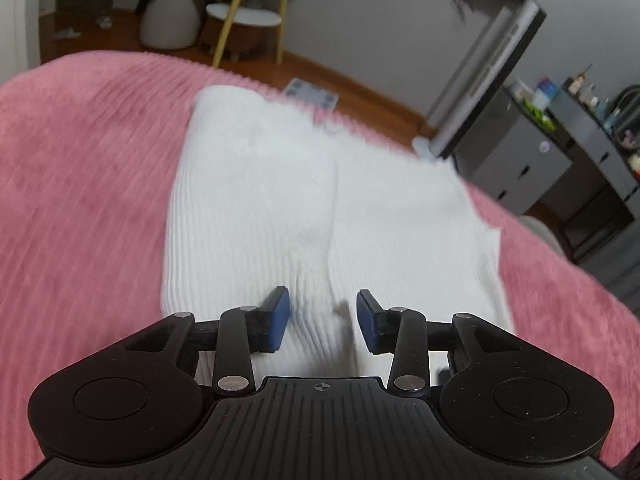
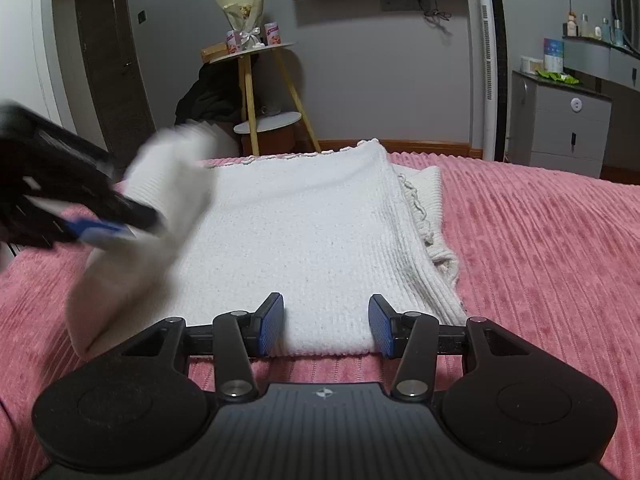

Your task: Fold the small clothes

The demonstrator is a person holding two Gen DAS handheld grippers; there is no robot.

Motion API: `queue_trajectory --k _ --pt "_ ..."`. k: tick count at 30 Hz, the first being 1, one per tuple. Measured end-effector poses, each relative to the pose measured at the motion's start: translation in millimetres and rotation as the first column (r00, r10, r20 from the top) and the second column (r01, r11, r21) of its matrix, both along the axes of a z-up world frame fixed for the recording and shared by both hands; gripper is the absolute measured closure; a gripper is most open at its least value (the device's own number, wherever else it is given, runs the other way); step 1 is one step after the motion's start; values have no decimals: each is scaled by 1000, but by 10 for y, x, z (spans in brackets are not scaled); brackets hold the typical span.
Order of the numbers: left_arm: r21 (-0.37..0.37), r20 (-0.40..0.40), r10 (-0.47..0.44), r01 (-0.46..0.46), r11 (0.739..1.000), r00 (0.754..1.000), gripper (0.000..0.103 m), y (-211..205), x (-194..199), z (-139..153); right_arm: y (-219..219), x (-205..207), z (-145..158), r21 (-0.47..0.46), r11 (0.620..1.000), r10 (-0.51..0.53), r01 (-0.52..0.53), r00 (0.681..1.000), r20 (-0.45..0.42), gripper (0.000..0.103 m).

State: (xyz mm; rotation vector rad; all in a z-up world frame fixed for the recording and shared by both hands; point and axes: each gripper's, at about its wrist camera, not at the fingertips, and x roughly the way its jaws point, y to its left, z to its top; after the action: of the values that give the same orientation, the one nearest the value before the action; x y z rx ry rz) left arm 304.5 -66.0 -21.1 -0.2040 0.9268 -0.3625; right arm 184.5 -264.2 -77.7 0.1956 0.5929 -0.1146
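Note:
A white ribbed knit garment [image 2: 304, 240] lies on the pink bedspread [image 2: 540, 248]. In the left wrist view the garment [image 1: 280, 208] fills the middle, with a fold line down its centre. My left gripper [image 1: 322, 320] is open just above the garment's near part, with cloth between its blue pads but not pinched. It also shows in the right wrist view [image 2: 100, 216], blurred, beside a raised flap of the garment [image 2: 160, 200]. My right gripper [image 2: 326, 330] is open at the garment's near edge, holding nothing.
The pink bedspread [image 1: 80, 200] spreads around the garment. Beyond the bed stand a wooden tripod side table [image 2: 260, 92], a tall white tower fan [image 2: 490, 64], a grey drawer cabinet [image 2: 560, 128] and a floor scale [image 1: 312, 96].

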Motion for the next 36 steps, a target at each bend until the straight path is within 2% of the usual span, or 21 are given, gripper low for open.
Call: queue_trajectory --k 1,3,4,5,6,8,9,12,15,17,19,20,23,25,28,36 --pt "6 21 6 -6 1000 1000 61 16 -67 43 -5 1 -8 -3 1000 3 -3 1000 -1 56" --pt "-44 49 26 -24 999 998 51 161 -223 182 -18 6 -25 -5 1000 7 -7 1000 -4 56" --pt "-77 69 60 -55 995 996 42 276 -331 234 -29 12 -26 -2 1000 6 -6 1000 -5 56" --pt "-84 88 97 -90 992 991 41 377 -433 271 -40 21 -24 2 1000 6 -6 1000 -5 56" --pt "-67 109 134 -127 990 985 41 467 -523 288 -51 28 -16 7 1000 4 -3 1000 -1 56" --pt "-7 151 213 -215 977 965 34 607 -617 242 -58 50 4 21 1000 7 -7 1000 0 56" --pt "29 150 247 -254 967 957 33 668 -621 173 -57 63 19 31 999 14 -14 1000 1 56" --pt "59 76 317 -322 945 945 34 801 -545 -136 -35 127 57 66 997 48 -48 999 3 56" --pt "5 30 305 -305 952 952 32 810 -501 -368 -2 191 74 109 991 83 -82 997 -6 56" --pt "47 75 280 -284 958 957 25 751 -500 -442 24 256 94 105 989 103 -102 995 -9 56" --pt "113 123 237 -251 961 964 22 696 -489 -468 25 364 123 117 986 119 -118 993 -9 56" --pt "118 131 234 -250 961 963 21 690 -489 -472 18 439 140 139 983 127 -123 992 -15 56" --pt "97 116 242 -254 962 963 21 769 -503 -466 -14 670 187 249 960 134 -126 991 -18 56" --pt "113 108 259 -271 956 960 21 818 -532 -426 4 813 202 303 944 144 -132 989 -17 56" --pt "141 103 292 -305 942 951 21 902 -554 -412 118 974 196 319 933 183 -165 983 -25 56" --pt "194 115 272 -291 937 955 21 846 -538 -456 334 1238 91 392 891 271 -229 961 -54 52"
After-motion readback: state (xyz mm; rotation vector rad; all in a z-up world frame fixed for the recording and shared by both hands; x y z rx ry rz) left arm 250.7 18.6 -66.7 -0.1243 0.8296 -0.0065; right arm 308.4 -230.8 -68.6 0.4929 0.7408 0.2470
